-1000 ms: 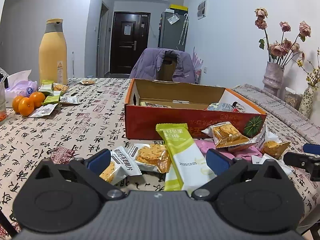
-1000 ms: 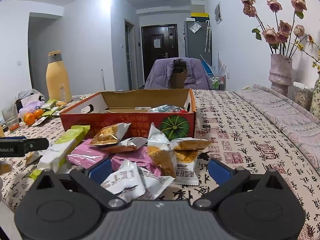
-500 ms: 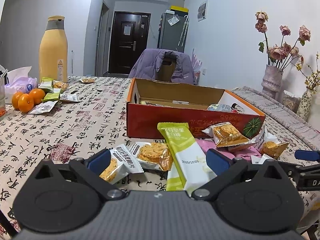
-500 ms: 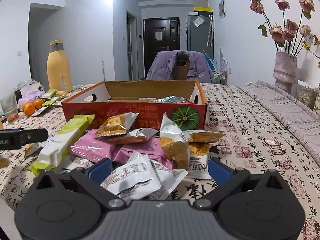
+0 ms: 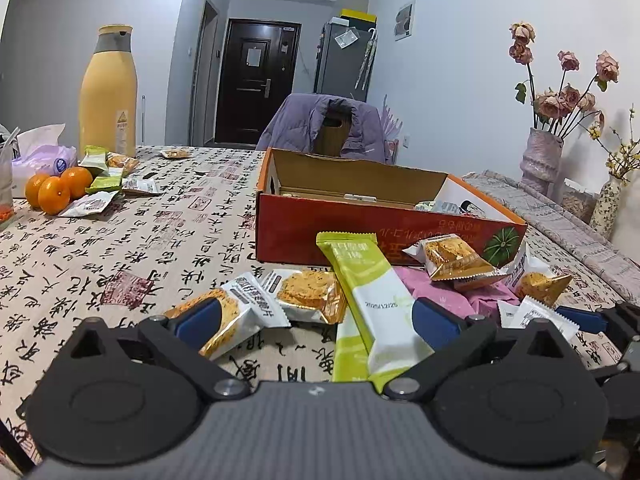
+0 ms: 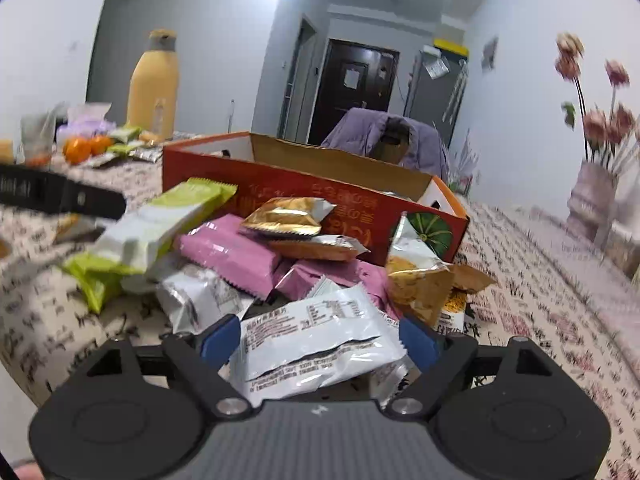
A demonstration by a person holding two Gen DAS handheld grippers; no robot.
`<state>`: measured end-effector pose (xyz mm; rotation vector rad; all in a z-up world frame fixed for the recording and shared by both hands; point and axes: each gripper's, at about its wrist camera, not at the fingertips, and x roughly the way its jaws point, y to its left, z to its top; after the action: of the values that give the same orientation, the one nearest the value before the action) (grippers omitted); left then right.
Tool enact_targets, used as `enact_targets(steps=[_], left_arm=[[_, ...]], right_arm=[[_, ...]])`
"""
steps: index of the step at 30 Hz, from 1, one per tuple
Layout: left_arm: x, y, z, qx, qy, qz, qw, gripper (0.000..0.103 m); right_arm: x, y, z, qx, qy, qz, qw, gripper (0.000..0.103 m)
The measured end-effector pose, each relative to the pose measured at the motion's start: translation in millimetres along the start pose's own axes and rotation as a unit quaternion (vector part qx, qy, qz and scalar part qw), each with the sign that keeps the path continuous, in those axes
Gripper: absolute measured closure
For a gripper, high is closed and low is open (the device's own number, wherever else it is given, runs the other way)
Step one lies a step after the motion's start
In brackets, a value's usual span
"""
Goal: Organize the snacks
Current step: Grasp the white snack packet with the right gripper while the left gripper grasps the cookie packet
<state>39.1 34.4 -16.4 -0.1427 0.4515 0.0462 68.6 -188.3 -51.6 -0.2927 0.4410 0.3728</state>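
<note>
- The right gripper [image 6: 320, 340] sits low at the near edge of a heap of snack packets, its blue-padded jaws either side of a white foil packet [image 6: 316, 344]. The jaws have just been closing; whether the pads already press the wrapper cannot be told from this blurred view.
- The left gripper [image 5: 316, 320] hangs over the counter [image 5: 120, 240] with jaws spread wide, gripping nothing. A long green-and-white bar [image 5: 372, 300] and a gold biscuit packet [image 5: 308, 294] lie between them on the calligraphy-print cloth.
- Behind the heap stands an open red carton [image 5: 360, 232] with a pumpkin picture on its front; a few wrappers show inside it at the right end.
- Pink packets [image 6: 232, 252] and gold foil packets [image 6: 288, 216] are piled against the carton's front wall.
- At the far left of the counter sit three oranges [image 5: 56, 192], more small packets, a tissue pack and a tall yellow bottle [image 5: 108, 92].
</note>
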Motion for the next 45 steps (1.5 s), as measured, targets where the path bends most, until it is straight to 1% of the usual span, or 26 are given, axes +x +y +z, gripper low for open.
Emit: enact_targets(steps=[2,3,5,6,8,9,10,14,16,19,22,24,29,32,36,41,45], left_arm=[[-2,1,-2,-0.001,0.001,0.000,1.0000,0.000],[-3,2,-2,-0.002,0.001,0.000,1.0000,0.000],[-4,3,-3,-0.003,0.001,0.000,1.0000,0.000],[-5,3,-4,-0.004,0.001,-0.001,1.0000,0.000],[-8,3,-5,-0.004,0.000,-0.002,1.0000,0.000],[-9,4,-6,-0.005,-0.001,-0.002,1.0000,0.000],[-10,5,-6,-0.005,-0.001,-0.002,1.0000,0.000],[-12,6,-7,-0.008,-0.001,-0.001,1.0000,0.000],[-14,6,-7,-0.007,-0.003,-0.001,1.0000,0.000],[-15,6,-8,-0.007,-0.003,0.000,1.0000,0.000],[-16,6,-8,-0.007,-0.003,0.000,1.0000,0.000],[-16,5,-8,-0.007,-0.003,0.000,1.0000,0.000],[-16,5,-8,-0.006,-0.003,0.000,1.0000,0.000],[-17,5,-7,-0.006,-0.004,0.001,1.0000,0.000],[-15,6,-6,-0.009,-0.002,0.002,1.0000,0.000],[-14,7,-3,-0.007,-0.001,0.004,1.0000,0.000],[-13,12,2,-0.006,-0.004,0.017,0.9998,0.000]], right_arm=[[0,8,-3,-0.020,-0.008,-0.011,1.000,0.020],[-1,10,-3,-0.029,-0.012,-0.011,0.999,0.024],[-4,16,-5,-0.045,-0.022,-0.021,0.999,0.027],[-6,17,-6,-0.049,-0.025,-0.024,0.998,0.030],[-9,15,-6,-0.043,-0.027,-0.021,0.998,0.037],[-11,13,-6,-0.038,-0.031,-0.019,0.999,0.045],[-14,12,-6,-0.033,-0.034,-0.015,0.999,0.049],[-20,9,-5,-0.028,-0.043,0.000,0.999,0.058],[-25,7,-3,-0.022,-0.053,0.009,0.998,0.075],[-30,6,1,-0.017,-0.066,0.019,0.998,0.085],[-32,6,5,-0.010,-0.069,0.034,0.997,0.089],[-28,5,8,-0.002,-0.065,0.045,0.997,0.089],[-11,-1,13,0.033,-0.036,0.066,0.997,0.089],[-6,-3,12,0.046,-0.033,0.069,0.996,0.089],[-7,-6,11,0.052,-0.036,0.075,0.995,0.092],[-14,-18,13,0.073,-0.049,0.070,0.994,0.092],[-23,-33,17,0.093,-0.066,0.059,0.992,0.092]])
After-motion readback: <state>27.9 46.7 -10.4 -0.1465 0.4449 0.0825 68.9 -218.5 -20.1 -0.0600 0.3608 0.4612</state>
